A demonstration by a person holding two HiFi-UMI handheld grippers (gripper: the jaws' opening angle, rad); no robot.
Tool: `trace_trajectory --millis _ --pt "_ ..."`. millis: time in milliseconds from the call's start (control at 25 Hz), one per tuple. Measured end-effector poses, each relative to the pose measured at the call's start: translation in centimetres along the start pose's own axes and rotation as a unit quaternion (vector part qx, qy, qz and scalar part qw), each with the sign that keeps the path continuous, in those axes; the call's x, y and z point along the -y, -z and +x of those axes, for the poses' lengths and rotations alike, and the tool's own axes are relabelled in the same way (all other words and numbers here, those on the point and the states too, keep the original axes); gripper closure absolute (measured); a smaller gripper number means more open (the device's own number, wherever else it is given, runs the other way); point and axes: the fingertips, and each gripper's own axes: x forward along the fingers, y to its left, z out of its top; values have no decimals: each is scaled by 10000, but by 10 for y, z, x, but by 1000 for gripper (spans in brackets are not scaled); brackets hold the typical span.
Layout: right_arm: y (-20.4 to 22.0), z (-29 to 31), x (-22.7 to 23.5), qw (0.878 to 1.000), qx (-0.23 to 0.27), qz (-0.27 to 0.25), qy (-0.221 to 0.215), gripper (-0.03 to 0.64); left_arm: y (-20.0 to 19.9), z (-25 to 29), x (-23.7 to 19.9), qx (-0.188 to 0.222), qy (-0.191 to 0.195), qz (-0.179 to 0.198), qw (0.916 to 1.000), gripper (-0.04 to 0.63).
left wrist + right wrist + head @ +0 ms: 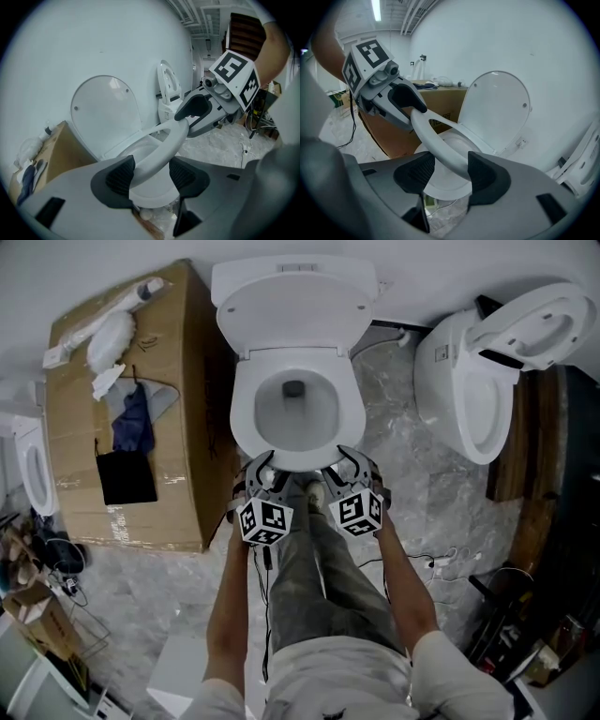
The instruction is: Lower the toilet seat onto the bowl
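Toilet seat (161,147) clamped at its near rim by both grippers, tilted above bowl (149,196).
Fingers (119,174) of left gripper (152,176) closed on the rim left of centre. Fingers (483,174) of right gripper (447,171) closed on it just beside, right of centre. Seat hinged at far end, near edge raised clear of bowl. Lid (105,112) upright against wall (93,47) behind. Cardboard box (187,456) left of toilet on marbled floor (403,474), second toilet (469,390) to the right.
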Motion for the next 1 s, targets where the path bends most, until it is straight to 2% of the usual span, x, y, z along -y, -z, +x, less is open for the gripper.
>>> trace_trajectory --millis 1000 --pt "59 30 -37 9993 -129 -360 7 382 61 28 36 -159 -100 365 9992 341"
